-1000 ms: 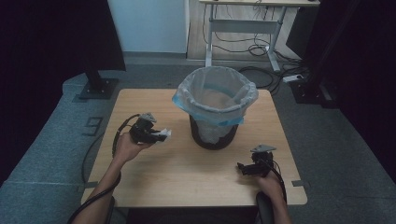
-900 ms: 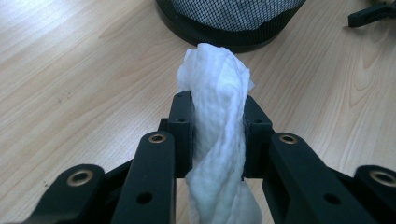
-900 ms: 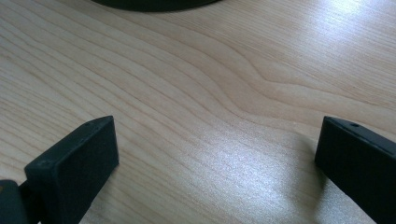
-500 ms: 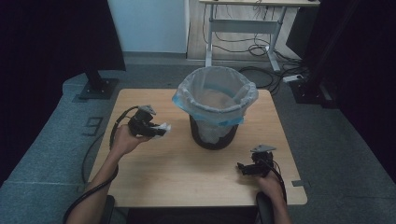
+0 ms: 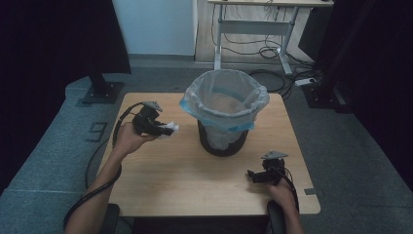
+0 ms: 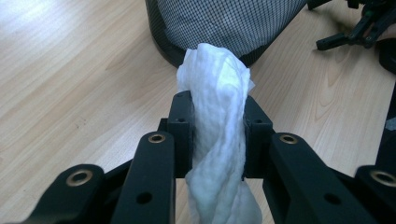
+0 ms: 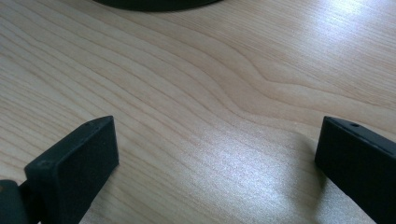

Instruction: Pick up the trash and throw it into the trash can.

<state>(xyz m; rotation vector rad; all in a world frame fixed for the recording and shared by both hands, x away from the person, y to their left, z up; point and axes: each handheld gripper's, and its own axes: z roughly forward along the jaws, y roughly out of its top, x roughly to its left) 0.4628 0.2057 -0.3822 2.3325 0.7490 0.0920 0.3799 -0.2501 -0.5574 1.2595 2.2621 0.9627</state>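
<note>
Tissue (image 6: 215, 116) in left gripper (image 6: 217, 135), short of bin (image 5: 221, 114) rim.

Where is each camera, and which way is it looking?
High view: above the person's side, looking forward and down at the table and bin; both forearms show.
Left gripper view: on the left gripper, facing the bin; its jaws clamp a white tissue.
Right gripper view: on the right gripper, facing bare tabletop, jaws apart.
Shared: the tissue, high and left.

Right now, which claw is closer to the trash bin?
Left. The left claw, holding a tissue, sits just beside the trash bin; the right claw rests farther back, near the table's front.
</note>
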